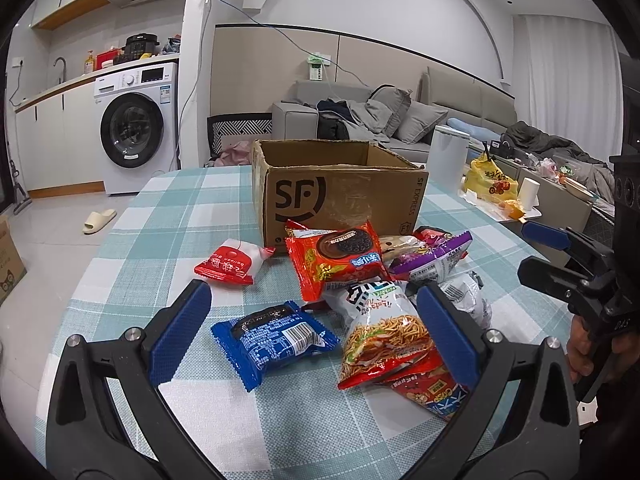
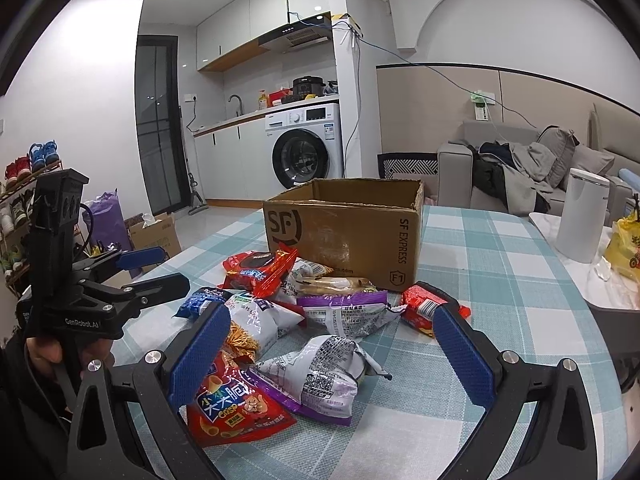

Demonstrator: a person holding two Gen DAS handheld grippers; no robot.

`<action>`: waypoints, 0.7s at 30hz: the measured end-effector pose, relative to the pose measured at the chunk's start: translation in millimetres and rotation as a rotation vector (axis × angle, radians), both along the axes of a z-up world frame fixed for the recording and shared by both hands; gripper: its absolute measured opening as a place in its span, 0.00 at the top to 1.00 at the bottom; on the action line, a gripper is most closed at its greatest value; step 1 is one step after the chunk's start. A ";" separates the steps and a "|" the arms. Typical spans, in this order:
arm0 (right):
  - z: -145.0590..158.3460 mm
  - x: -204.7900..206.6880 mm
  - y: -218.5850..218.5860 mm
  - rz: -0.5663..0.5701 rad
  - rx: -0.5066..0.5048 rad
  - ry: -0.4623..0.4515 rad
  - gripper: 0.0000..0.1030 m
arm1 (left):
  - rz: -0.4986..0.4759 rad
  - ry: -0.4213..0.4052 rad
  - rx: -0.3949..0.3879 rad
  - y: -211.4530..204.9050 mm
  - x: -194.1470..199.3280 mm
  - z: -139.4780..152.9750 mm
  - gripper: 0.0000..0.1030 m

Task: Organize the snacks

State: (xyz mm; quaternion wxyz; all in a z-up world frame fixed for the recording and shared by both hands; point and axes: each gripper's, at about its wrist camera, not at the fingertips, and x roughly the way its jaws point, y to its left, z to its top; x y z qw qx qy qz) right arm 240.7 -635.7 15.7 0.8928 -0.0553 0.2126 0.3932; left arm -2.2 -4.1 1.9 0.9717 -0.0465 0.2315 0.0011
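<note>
Left gripper point(image 1: 310, 328) spread wide over blue packet point(image 1: 274, 340), right gripper point(image 2: 332, 348) wide above snack pile point(image 2: 304, 320), open box point(image 2: 352, 228) behind, checked tablecloth point(image 2: 500, 280) beneath.

White walls, a washing machine point(image 1: 134, 128) under the counter, grey sofa point(image 1: 400, 120) behind.
</note>
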 end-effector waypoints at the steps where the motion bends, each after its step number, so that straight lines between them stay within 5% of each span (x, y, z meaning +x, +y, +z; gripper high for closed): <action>1: 0.0 0.0 0.0 0.001 0.000 0.000 0.00 | -0.001 0.000 0.001 -0.3 -0.1 0.0 0.00; 21: 0.7 -3.2 0.4 0.027 0.012 -0.009 0.00 | 0.001 0.001 0.001 -0.7 0.1 0.2 0.00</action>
